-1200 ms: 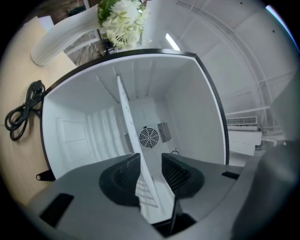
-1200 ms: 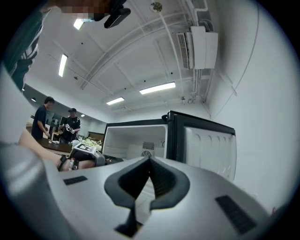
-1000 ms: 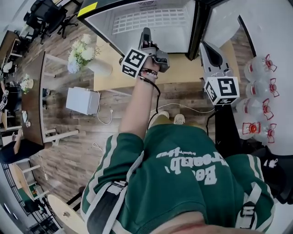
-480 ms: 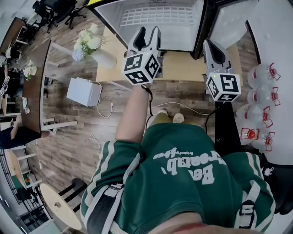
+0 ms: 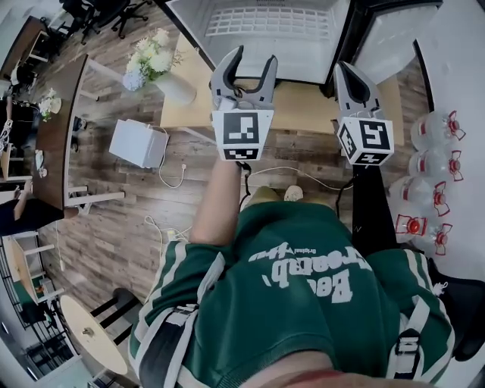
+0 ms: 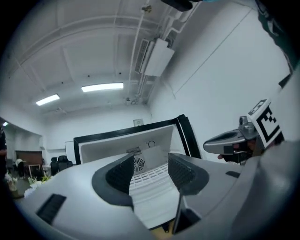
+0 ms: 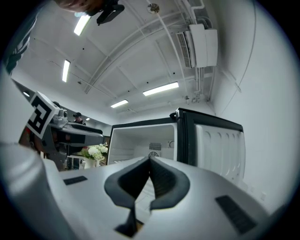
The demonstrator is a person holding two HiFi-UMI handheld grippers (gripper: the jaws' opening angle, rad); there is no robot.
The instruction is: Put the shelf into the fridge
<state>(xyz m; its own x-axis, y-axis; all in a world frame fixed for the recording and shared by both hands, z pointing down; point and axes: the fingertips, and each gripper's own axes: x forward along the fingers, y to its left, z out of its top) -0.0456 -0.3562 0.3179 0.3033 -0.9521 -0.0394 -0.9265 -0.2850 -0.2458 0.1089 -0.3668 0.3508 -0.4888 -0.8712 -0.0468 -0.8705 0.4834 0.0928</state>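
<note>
The fridge stands open at the top of the head view, its door swung to the right. A white grated shelf lies inside it, also seen as the shelf past the left jaws. My left gripper is held level in front of the fridge mouth. Its jaws have just been opening and now stand wide, with nothing between them. My right gripper hovers beside it to the right, near the door hinge, shut and empty. In their own views the left gripper gapes and the right gripper is pressed together.
The fridge sits on a low wooden platform. A vase of white flowers stands at its left end, a white box on the floor below. Several water bottles line the right wall. A cable trails across the floor.
The left gripper has rolled, so both fingers now show side by side, has risen toward the fridge mouth and has opened its jaws. The right gripper has shifted only a little.
</note>
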